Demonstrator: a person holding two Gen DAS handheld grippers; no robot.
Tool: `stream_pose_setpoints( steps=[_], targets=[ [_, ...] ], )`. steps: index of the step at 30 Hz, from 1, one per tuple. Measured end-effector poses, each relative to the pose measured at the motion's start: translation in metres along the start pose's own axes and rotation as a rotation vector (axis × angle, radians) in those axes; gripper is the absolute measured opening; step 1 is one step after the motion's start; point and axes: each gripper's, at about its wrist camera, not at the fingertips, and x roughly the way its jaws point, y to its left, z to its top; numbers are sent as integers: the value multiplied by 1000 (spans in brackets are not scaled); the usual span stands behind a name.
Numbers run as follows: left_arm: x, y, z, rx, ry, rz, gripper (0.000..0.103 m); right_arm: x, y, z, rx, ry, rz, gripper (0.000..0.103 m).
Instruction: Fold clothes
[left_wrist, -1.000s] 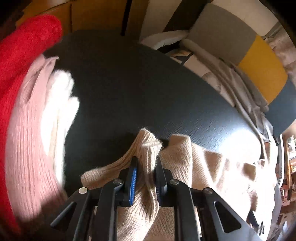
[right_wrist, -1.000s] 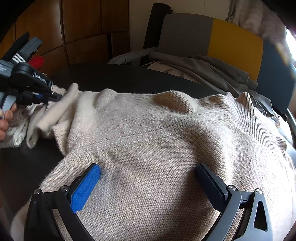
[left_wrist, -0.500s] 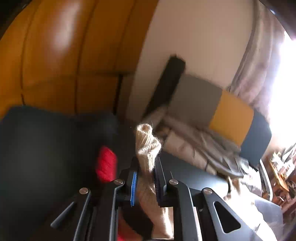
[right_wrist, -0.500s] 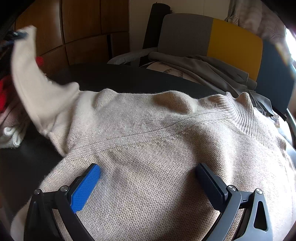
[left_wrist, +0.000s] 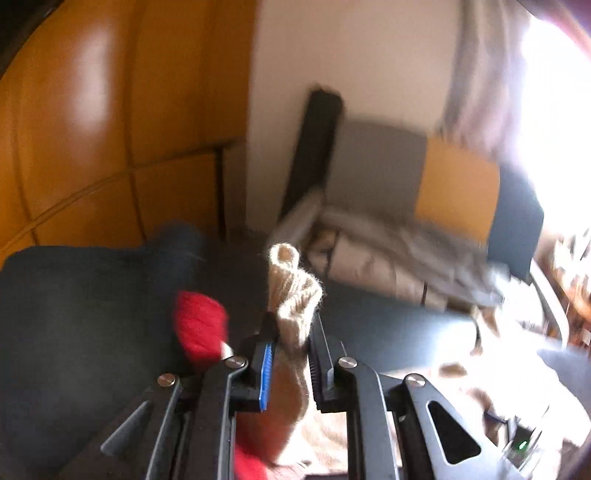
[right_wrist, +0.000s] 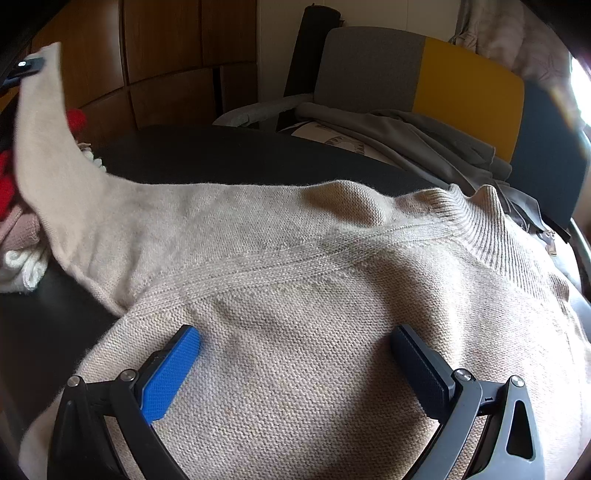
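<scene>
My left tool (left_wrist: 290, 343) pinches the sweater (right_wrist: 314, 295) cuff, lifted; right tool (right_wrist: 295, 354) rests spread on its body (anchoring). Next: lay the sleeve across.

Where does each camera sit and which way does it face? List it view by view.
Left wrist: on the left gripper, raised, facing the wood wall and the chair; its fingers pinch the beige sweater sleeve.
Right wrist: on the right gripper, looking down along open fingers resting on the sweater's body over the black table.
Shared: sweater, chair, red garment, table.
</scene>
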Motion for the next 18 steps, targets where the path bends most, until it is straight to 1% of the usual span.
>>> stream_pose_setpoints(
  steps=[3, 5, 6, 7, 9, 11, 13, 14, 18],
  targets=[
    [47, -37, -8, 82, 98, 35, 16, 0, 2, -4, -1, 0, -2, 103],
    [65, -46, -26, 101, 149, 62, 16, -1, 4, -7, -1, 0, -3, 103],
    [73, -46, -35, 90, 180, 66, 16, -1, 4, -8, -1, 0, -2, 103],
    [82, -44, -43, 69, 215, 66, 18, -1, 5, -10, 0, 0, -2, 103],
    [100, -39, -59, 26, 286, 64, 18, -1, 6, -13, 1, 0, 0, 103],
    [113, -33, -73, -28, 344, 57, 25, -1, 7, -15, 3, -2, 2, 103],
    [109, -20, -78, -118, 334, 24, 27, -1, 7, -17, 6, -3, 6, 103],
    [104, -14, -79, -163, 313, 5, 27, -1, 8, -19, 7, -4, 7, 103],
    [66, -4, -80, -262, 187, -37, 27, -1, 10, -24, 8, -5, 9, 103]
  ],
)
